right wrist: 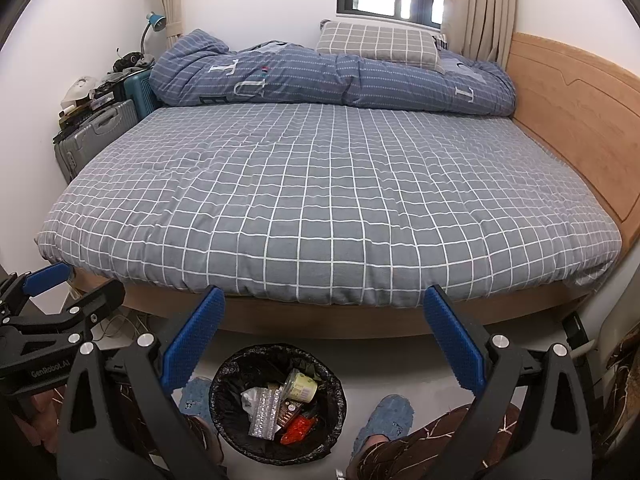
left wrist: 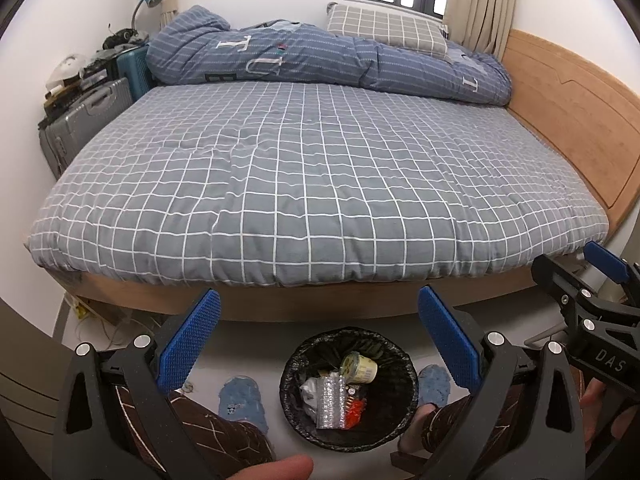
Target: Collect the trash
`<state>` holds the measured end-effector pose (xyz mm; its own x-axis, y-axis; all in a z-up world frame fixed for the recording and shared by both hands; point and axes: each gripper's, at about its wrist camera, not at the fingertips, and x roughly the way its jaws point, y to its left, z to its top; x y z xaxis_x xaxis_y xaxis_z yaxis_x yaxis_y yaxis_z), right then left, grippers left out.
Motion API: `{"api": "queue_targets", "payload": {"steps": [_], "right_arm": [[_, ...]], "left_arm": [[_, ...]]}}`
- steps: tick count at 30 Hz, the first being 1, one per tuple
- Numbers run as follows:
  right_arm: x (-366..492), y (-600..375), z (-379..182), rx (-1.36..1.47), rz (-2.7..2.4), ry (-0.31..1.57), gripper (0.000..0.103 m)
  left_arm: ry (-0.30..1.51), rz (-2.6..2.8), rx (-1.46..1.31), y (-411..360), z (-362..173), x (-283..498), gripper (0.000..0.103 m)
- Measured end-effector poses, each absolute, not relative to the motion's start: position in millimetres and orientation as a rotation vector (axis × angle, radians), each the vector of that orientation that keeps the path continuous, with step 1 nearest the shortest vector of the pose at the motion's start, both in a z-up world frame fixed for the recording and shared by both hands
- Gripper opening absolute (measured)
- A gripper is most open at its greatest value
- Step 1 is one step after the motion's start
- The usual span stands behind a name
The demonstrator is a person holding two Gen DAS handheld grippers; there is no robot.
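Observation:
A black-lined round trash bin (left wrist: 349,392) stands on the floor at the foot of the bed, also in the right wrist view (right wrist: 278,402). It holds a yellow cup (left wrist: 359,367), a silver blister pack (left wrist: 331,404), white crumpled paper (left wrist: 309,394) and a red wrapper (left wrist: 354,415). My left gripper (left wrist: 320,336) is open and empty, held above the bin. My right gripper (right wrist: 320,336) is open and empty, above and right of the bin. The right gripper shows at the left wrist view's right edge (left wrist: 588,280); the left gripper shows at the right wrist view's left edge (right wrist: 68,292).
A bed with a grey checked sheet (left wrist: 320,184) fills the view, with a folded blue duvet (left wrist: 320,60) and a pillow (left wrist: 388,32) at the back. Suitcases (left wrist: 88,116) stand at the left. A wooden headboard (left wrist: 572,108) is at the right. The person's blue slippers (left wrist: 240,400) flank the bin.

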<state>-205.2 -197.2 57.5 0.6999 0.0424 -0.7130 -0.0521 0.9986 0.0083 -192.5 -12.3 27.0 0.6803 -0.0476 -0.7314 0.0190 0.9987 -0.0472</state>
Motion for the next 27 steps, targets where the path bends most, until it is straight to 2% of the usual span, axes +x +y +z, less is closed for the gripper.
{"api": "queue_targets", "payload": {"steps": [27], "right_arm": [[-205.6, -195.4, 54.4, -0.01, 0.052, 0.799, 0.095]], "left_arm": [[0.821, -0.012, -0.013, -11.7, 27.0, -193.2, 0.097]]}}
